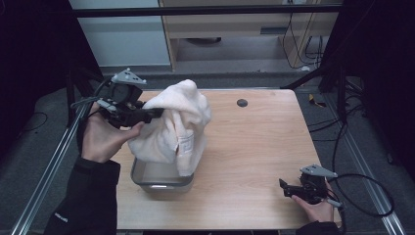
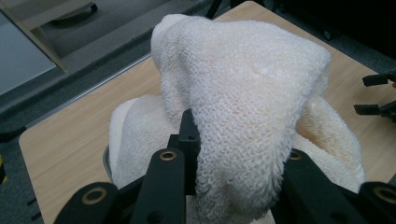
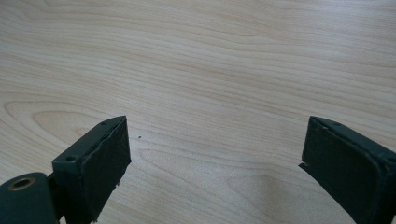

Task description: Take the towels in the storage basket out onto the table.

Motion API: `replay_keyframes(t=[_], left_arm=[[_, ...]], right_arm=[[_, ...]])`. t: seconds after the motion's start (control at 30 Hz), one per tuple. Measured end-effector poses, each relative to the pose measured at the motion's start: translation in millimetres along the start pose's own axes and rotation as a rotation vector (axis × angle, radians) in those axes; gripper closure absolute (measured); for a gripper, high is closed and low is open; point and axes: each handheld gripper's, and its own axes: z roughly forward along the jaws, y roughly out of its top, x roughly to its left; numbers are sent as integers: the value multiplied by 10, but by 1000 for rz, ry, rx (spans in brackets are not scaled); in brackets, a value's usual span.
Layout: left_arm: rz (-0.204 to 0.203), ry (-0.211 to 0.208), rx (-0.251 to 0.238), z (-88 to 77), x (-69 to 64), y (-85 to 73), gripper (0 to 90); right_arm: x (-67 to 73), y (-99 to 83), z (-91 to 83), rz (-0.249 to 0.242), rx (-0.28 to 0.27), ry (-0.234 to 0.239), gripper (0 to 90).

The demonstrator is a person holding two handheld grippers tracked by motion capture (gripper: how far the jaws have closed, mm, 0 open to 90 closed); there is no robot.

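A cream terry towel (image 1: 178,122) hangs lifted above a shallow grey tray (image 1: 161,183) at the table's front left, its lower end reaching the tray. My left gripper (image 1: 147,113) comes in from the left and is shut on the towel's upper left part. In the left gripper view the towel (image 2: 243,93) drapes over and between the black jaws of the left gripper (image 2: 233,144), hiding the right one. My right gripper (image 1: 286,188) rests low at the table's front right, open and holding nothing. In its own view the right gripper (image 3: 215,154) has only bare wood between its jaws.
The wooden table (image 1: 254,142) has a small dark round hole (image 1: 242,103) near its far edge. Metal rails run along both sides. A cable (image 1: 367,196) trails off the right gripper. Beyond the table are floor and furniture.
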Motion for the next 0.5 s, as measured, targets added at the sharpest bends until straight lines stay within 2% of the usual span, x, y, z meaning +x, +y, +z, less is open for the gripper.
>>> replay_keyframes(t=[0.27,0.3,0.5], left_arm=[[49,-21,6,144,-168,128,724],[40,-33,12,171,-201,136,724],[66,-60,28,326,-340,190,724]], right_arm=[[-13,-10,-1,-3,-6,-3,78],[-14,-10,-2,-3,-6,-3,78],[-16,-11,-9,-2,-11,-5,79]])
